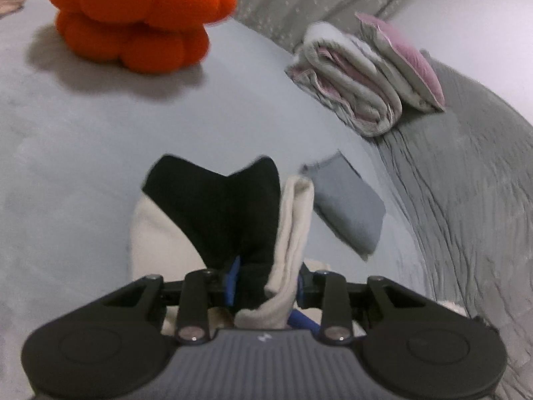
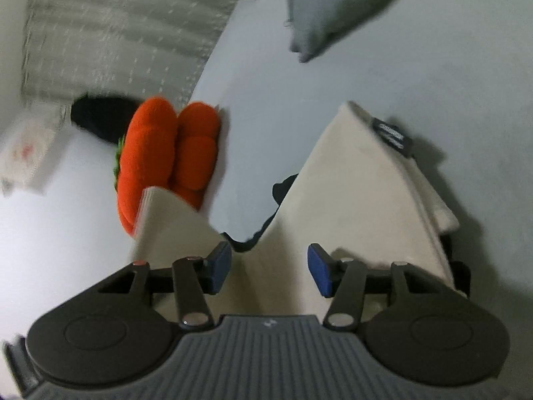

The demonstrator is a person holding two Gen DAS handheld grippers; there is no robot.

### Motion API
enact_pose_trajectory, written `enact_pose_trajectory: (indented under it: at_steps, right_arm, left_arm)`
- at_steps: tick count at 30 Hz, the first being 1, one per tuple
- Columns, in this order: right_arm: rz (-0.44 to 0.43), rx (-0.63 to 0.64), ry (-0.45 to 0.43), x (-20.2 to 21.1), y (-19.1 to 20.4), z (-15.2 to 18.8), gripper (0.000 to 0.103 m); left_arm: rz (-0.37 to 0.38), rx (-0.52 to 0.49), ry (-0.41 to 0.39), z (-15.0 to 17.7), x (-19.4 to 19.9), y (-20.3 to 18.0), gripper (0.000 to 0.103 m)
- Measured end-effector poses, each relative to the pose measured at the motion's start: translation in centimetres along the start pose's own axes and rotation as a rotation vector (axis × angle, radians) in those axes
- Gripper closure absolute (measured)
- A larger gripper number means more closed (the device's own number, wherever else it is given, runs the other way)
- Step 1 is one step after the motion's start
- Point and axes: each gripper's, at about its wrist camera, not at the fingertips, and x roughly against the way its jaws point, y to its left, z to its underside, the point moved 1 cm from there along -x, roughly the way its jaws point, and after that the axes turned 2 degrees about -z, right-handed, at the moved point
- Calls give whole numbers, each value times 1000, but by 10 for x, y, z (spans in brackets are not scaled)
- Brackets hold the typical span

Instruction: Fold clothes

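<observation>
A cream garment with a black inner side (image 1: pixel 216 206) is bunched up between the blue pads (image 1: pixel 231 280) of my left gripper (image 1: pixel 266 283), which is shut on it; a cream fold (image 1: pixel 293 233) stands upright beside the black part. In the right wrist view the same cream garment (image 2: pixel 359 200) lies spread on the pale sheet, with a black label (image 2: pixel 393 136) at its far corner and black cloth (image 2: pixel 283 186) showing at its edge. My right gripper (image 2: pixel 269 270) hangs just over it, open, and its blue pads (image 2: pixel 319 273) stand apart from the cloth.
An orange plush cushion (image 1: pixel 140 16) (image 2: pixel 166 153) sits on the bed. A folded grey-blue cloth (image 1: pixel 346 206) (image 2: pixel 333 10) lies beyond the garment. A folded stack of white and pink linen (image 1: pixel 349 76) rests at the edge of a crumpled grey blanket (image 1: pixel 466 183).
</observation>
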Motion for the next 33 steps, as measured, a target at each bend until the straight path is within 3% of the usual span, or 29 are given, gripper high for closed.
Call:
enact_pose_trajectory:
  at_steps: [2, 5, 9, 12, 16, 19, 24, 26, 33]
  right_arm:
    - [-19, -60, -1, 4, -6, -3, 47]
    - [-29, -112, 4, 8, -11, -5, 45]
    - [-25, -134, 16, 12, -13, -7, 45]
    - [-20, -123, 22, 14, -12, -6, 45]
    - [-10, -102, 25, 13, -9, -4, 44]
    - [-3, -82, 28, 12, -8, -3, 44]
    - [9, -17, 31, 9, -1, 0, 44]
    - [24, 27, 32, 5, 5, 2, 43]
    - [71, 207, 58, -17, 24, 19, 43]
  left_arm:
    - [23, 18, 37, 5, -14, 0, 56]
    - [128, 113, 84, 10, -28, 17, 57]
    - [234, 191, 89, 13, -22, 32, 56]
    - [253, 178, 73, 11, -12, 37, 56]
    - [247, 127, 17, 12, 2, 46, 56]
    - [196, 99, -24, 12, 8, 60, 57]
    - [123, 31, -60, 9, 11, 77, 85]
    - [103, 1, -46, 12, 6, 80, 90]
    - [73, -181, -60, 33, -2, 63, 90]
